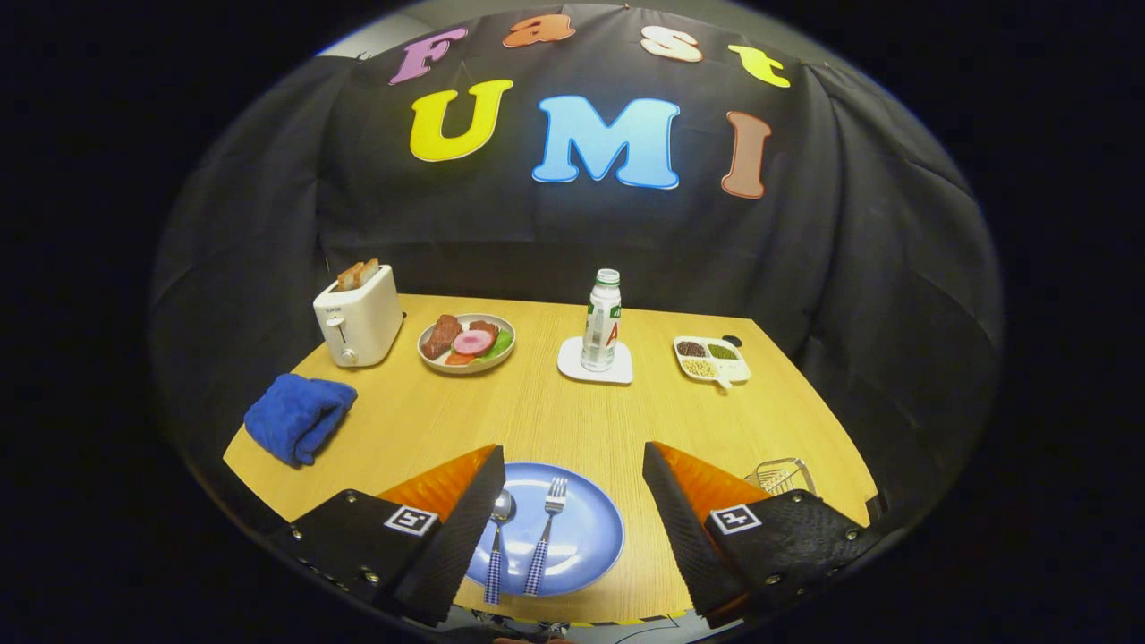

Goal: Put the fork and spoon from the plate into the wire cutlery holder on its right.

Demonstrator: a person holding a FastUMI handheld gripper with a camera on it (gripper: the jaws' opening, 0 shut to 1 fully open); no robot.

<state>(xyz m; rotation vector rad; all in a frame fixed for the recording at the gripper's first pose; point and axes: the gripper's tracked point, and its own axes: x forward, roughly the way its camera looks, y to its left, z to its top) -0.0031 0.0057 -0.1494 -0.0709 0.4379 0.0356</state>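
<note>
Hovering gripper [572,528] over plate [590,537], fingers wide apart, nothing held. Fork [546,537] and spoon [496,541] lie close together, could snag both. Holder [780,474] half hidden behind finger, easy to miss.

Spoon [497,537] left of fork [544,535] on plate [586,528], holder [781,475] to its right

The gripper [572,452] has two wedge-shaped fingers [465,528] that taper to narrow tips and stand wide apart, one on either side of the blue plate [592,535], touching nothing. The face each finger turns toward the plate is finely ribbed, while its outer slope is smooth. On the side away from the plate, each finger joins a black, rough-textured block that carries a white square marker with a black pattern and small silvery screws along its edge.
</note>
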